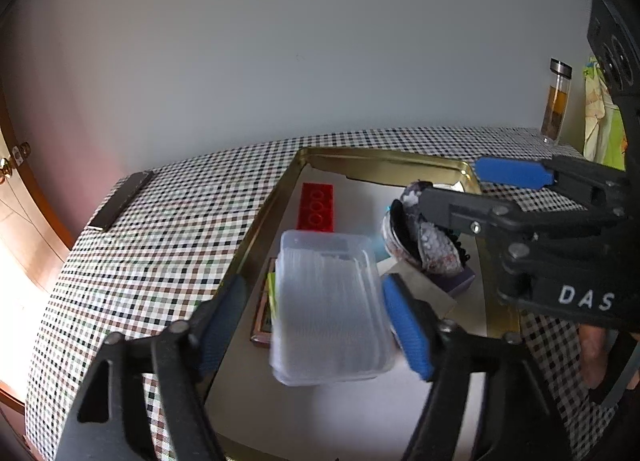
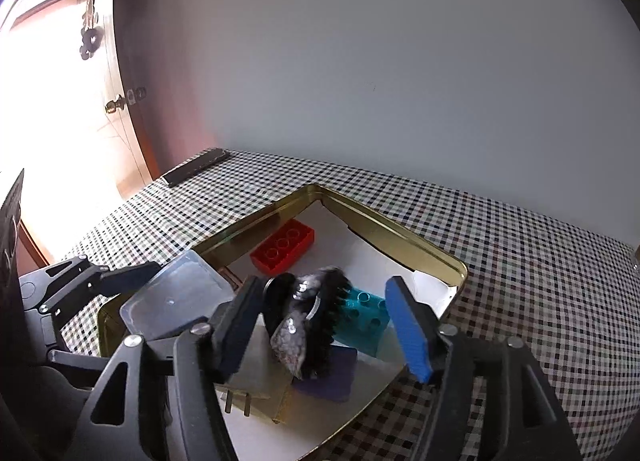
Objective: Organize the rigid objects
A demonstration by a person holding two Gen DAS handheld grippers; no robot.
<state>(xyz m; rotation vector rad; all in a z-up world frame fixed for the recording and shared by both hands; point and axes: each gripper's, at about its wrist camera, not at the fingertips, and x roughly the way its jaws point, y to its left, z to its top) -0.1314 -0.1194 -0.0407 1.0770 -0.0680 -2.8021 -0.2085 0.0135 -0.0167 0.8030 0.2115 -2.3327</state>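
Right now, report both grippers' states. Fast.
Left gripper: open around the clear plastic box; grip cannot be told.
Right gripper: open around the black hair clip, not clamped.

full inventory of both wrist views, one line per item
tray: 1, gold rim, white liner, on the table
clear box: 1, translucent, between left fingers over the tray
hair clip: 1, black with grey speckles, between right fingers
red brick: 1, red, far corner of the tray
teal brick: 1, teal, in the tray beside the clip
purple card: 1, purple, tray floor under the clip
tablecloth: 1, checked
dark bar: 1, far table edge
bottle: 1, amber liquid, by the wall
left gripper: 1, open
right gripper: 1, open
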